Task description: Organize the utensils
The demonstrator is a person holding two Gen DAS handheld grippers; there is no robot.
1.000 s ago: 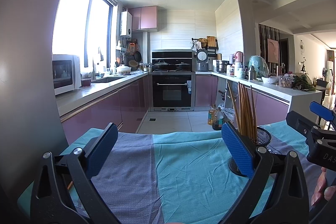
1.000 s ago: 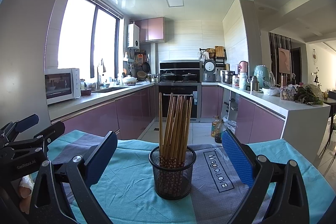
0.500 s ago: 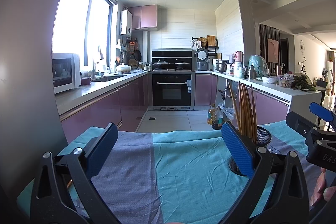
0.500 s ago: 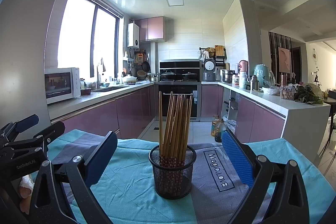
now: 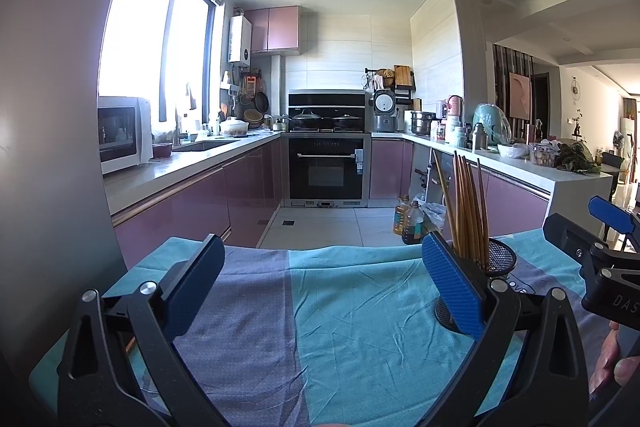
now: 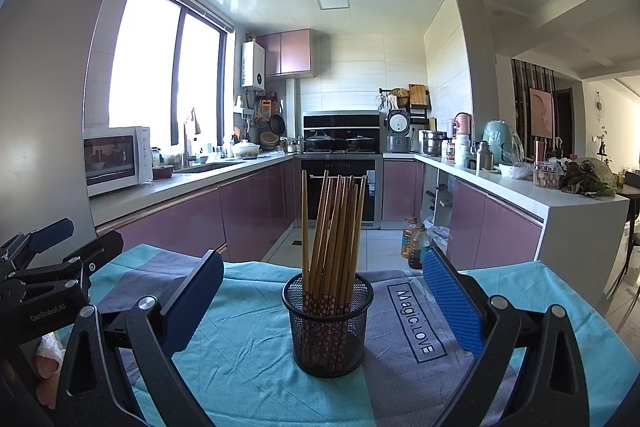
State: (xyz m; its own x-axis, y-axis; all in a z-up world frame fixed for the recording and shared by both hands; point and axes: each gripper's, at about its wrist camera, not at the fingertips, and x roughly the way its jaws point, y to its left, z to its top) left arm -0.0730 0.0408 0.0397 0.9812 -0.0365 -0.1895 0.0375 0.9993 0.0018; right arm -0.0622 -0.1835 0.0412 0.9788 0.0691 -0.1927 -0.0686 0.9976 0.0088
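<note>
On the teal and grey cloth [image 6: 248,347] stands a black mesh cup [image 6: 328,323] packed with upright wooden chopsticks [image 6: 334,227], centred ahead of the right gripper [image 6: 320,301] (fingers spread wide, holding nothing), while the left gripper [image 5: 320,287], equally wide and empty, hovers over bare cloth to the cup's left.

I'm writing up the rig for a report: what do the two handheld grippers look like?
Both match: the left gripper and right gripper have black, finely speckled triangular finger frames with cut-outs, silver pivot screws, and flat blue textured pads. In the right wrist view, the left gripper's body reads "GenRobot.AI" in white. No cables or sleeves show.
</note>
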